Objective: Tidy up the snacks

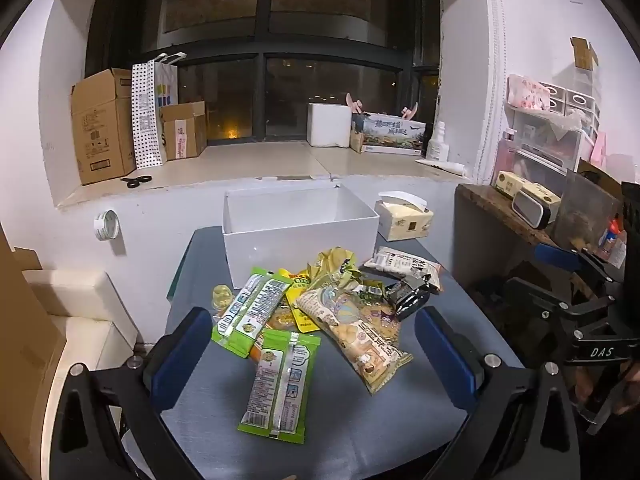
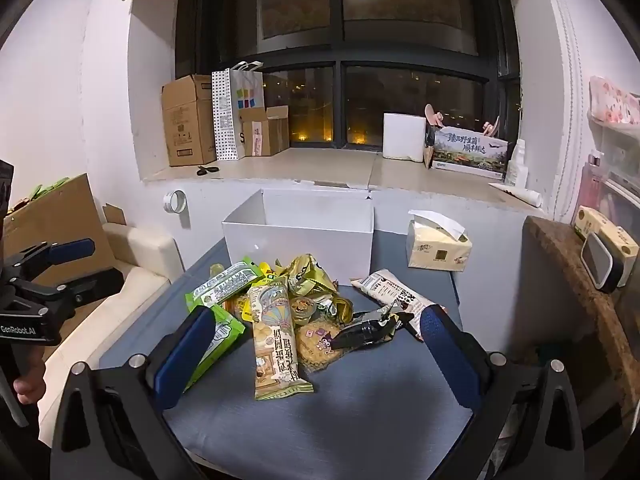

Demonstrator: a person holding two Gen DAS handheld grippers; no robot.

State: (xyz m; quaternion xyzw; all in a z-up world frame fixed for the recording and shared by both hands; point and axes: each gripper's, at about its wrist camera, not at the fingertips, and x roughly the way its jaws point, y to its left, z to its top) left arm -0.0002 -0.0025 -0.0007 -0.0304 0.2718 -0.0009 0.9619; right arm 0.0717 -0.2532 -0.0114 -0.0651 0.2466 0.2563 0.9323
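Both grippers, left [image 1: 314,354] and right [image 2: 316,352], hang spread wide and empty above the near table [image 1: 360,420]. Just beyond, the snacks [image 2: 288,312] lie heaped: light, crinkly, slippery packets, likely best pinched across a flat middle. Behind them waits the white box [image 1: 300,236], apparently empty.

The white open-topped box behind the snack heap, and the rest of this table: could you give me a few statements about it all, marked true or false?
1. The white open-topped box holds several snacks. False: no snacks show inside it.
2. Both tools, left and right, are open and hold nothing. True.
3. A yellow tissue pack sits right of the box. True.
4. The black scissors lie on the grey table. False: they lie on the window ledge.
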